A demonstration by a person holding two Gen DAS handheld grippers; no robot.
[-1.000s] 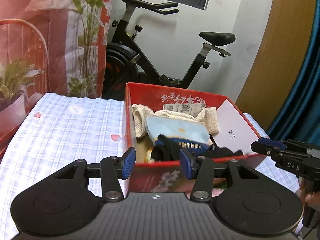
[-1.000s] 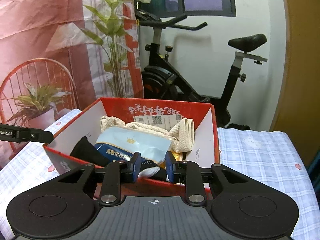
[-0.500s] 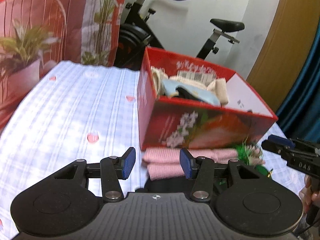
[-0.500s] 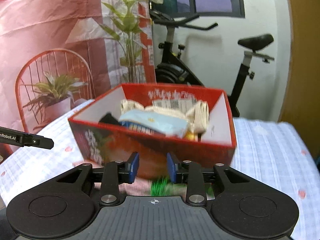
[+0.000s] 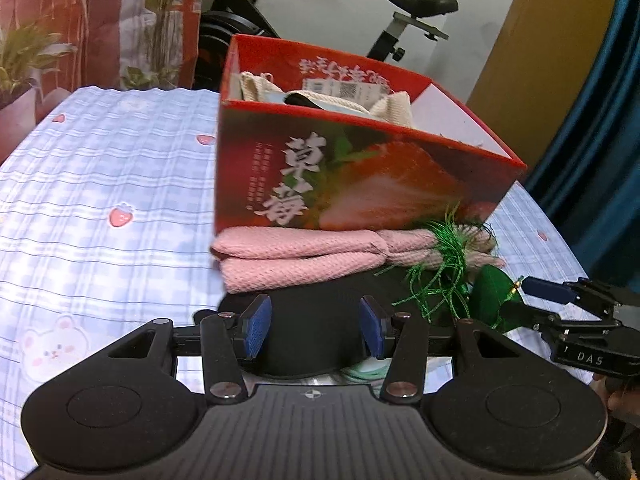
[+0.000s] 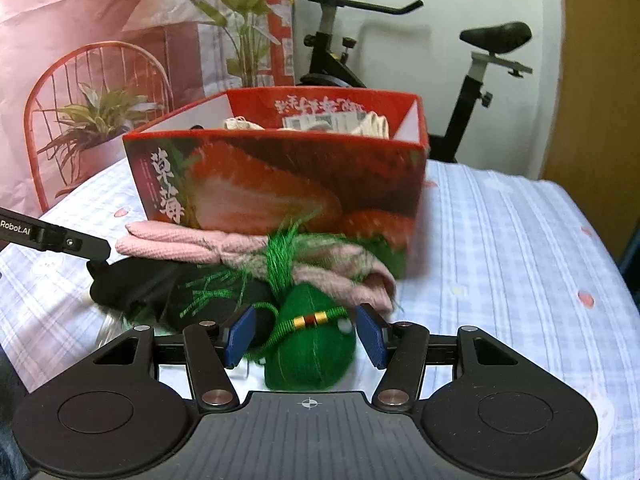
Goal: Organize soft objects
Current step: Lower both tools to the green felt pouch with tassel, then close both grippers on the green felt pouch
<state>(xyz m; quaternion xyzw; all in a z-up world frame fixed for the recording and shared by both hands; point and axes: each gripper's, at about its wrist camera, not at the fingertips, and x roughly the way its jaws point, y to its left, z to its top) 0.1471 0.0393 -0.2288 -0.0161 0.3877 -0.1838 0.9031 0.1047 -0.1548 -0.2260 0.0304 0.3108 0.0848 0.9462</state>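
A red strawberry-print box [image 5: 360, 160] [image 6: 280, 184] stands on the checked cloth, holding cream knit pieces and a light blue packet. Against its front wall lies a pile: a folded pink knit cloth [image 5: 300, 256] [image 6: 180, 246], a black cloth [image 5: 316, 320] [image 6: 140, 284] and a green plush sachet [image 6: 312, 344] with a green tassel [image 5: 444, 264]. My left gripper [image 5: 316, 332] is open, low over the black cloth. My right gripper [image 6: 304, 334] has its jaws opening, the sachet between the pads without being pressed. Its fingers [image 5: 548, 289] show at the right in the left wrist view.
An exercise bike [image 6: 472, 60] stands behind the table by the white wall. At the left are a red chair [image 6: 92, 80] and potted plants [image 5: 24, 56]. A blue curtain [image 5: 600, 120] hangs at the right. Bare tablecloth [image 6: 520, 260] lies on both sides of the box.
Both grippers came down and back from over the box's open top to the pile in front of it. The right jaws widened, and the green sachet now lies between them.
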